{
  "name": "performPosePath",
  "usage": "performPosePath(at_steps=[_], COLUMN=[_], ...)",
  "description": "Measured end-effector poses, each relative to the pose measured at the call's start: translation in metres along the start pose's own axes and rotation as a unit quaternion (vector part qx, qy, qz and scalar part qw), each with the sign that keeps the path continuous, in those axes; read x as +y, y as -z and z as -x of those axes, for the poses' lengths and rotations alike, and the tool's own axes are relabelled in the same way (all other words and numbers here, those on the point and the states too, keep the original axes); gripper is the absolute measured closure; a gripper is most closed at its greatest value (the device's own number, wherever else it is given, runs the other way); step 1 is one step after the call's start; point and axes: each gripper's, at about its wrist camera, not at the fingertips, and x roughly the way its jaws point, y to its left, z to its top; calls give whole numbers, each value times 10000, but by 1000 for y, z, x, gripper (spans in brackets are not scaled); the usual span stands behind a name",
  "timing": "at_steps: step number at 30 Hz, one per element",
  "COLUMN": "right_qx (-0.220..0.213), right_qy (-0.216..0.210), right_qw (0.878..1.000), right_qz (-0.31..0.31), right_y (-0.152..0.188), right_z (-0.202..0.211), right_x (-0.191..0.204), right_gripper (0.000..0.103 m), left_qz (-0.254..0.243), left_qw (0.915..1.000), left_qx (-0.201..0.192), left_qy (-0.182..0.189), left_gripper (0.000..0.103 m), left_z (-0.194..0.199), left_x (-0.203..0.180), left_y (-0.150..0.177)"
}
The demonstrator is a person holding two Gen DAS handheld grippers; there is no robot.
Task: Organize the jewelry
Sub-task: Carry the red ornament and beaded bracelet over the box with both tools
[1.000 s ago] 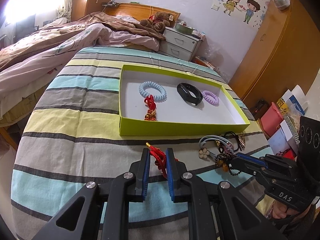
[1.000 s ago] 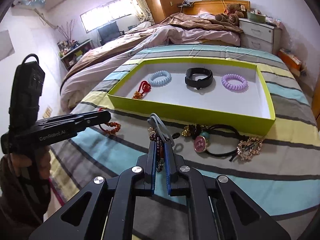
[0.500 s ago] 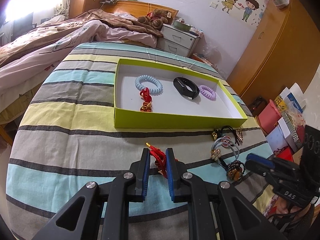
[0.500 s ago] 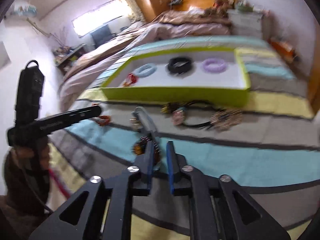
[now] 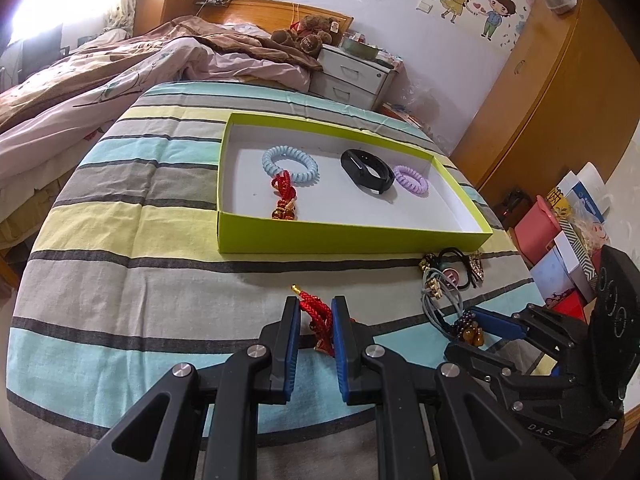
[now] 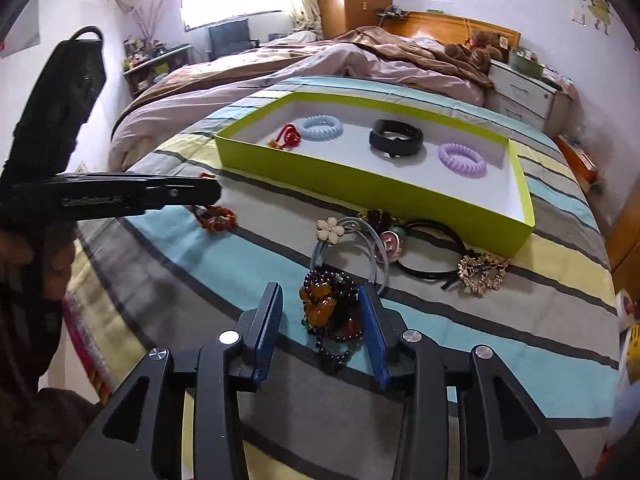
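Note:
My left gripper is shut on a red braided cord bracelet just above the striped bedsheet. The same gripper enters the right wrist view from the left. My right gripper has its jaws opening. A dark bead bracelet with an amber charm lies on the sheet between its fingers, with no pad pressing on it. Farther off stands a lime green box holding a blue coil hair tie, a black wristband, a purple coil hair tie and a red cord charm.
Loose pieces lie in front of the box: a grey hair tie with a flower, a black hair tie with a pink charm, a gold rhinestone piece. A rumpled duvet lies at the back left. Boxes stand beyond the bed's right edge.
My right gripper pulled back and down with the bead bracelet, then opened and let it go onto the sheet. The left gripper kept its hold on the red cord.

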Motion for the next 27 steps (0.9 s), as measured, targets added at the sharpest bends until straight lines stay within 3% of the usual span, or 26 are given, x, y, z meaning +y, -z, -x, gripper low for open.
performPosePath(at_steps=[3,5,11,15,22,27], right_qx=[15,-35,-120,-213,-501,-598], right_qy=[103,187,194,-68,-322,-283], right_qw=[9999,9998,9997,9992,9965,9955], right_qz=[5,53,-88,-328,-584,-677], right_y=[1,1,3,-1,-15,-27], right_z=[1,2,8,14,33,37], right_x=[-1,0,-4,-10,-21,-30], right_gripper=[65,73,75,75,75,75], left_qz=[15,13,-50,-64,-120,-188], left_qw=[10000,10000,10000,9999,9996,9991], left_qx=[-10,-15,-45,-86,-241,-351], left_qy=[2,2,52,76,114,127], left_gripper=[87,87,87,87,87,87], left_z=[0,1,6,10,22,26], left_x=[1,1,-2,-2,-6,-11], left_y=[0,-1,-3,-8,-24,-41])
